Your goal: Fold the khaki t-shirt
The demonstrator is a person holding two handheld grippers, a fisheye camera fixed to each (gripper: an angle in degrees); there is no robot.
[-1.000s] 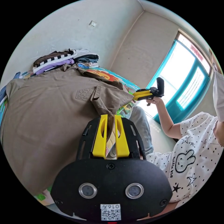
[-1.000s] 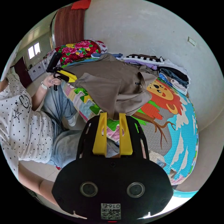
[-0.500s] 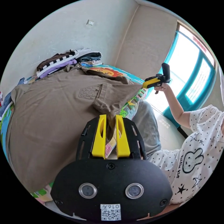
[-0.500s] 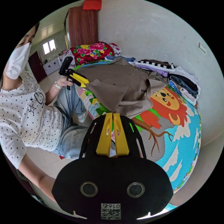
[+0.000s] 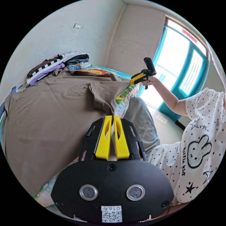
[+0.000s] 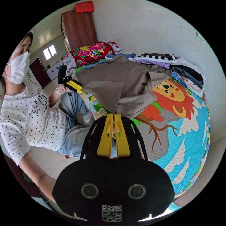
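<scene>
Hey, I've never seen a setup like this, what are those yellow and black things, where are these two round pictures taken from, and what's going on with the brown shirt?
These are two hand-held grippers, one in each of a person's hands, and each carries a fisheye camera, hence the round pictures. In the left gripper view the left gripper sits at the bottom, with its yellow jaws closed on the edge of the khaki t-shirt. The right gripper shows further off, held in the person's hand, pinching the same folded flap of cloth. The right gripper view looks the other way, and the left gripper shows there at a distance. The shirt lies spread on a colourful play mat with a lion picture. A stack of folded clothes sits by the wall. The person seems to be folding one side of the shirt inward.
</scene>
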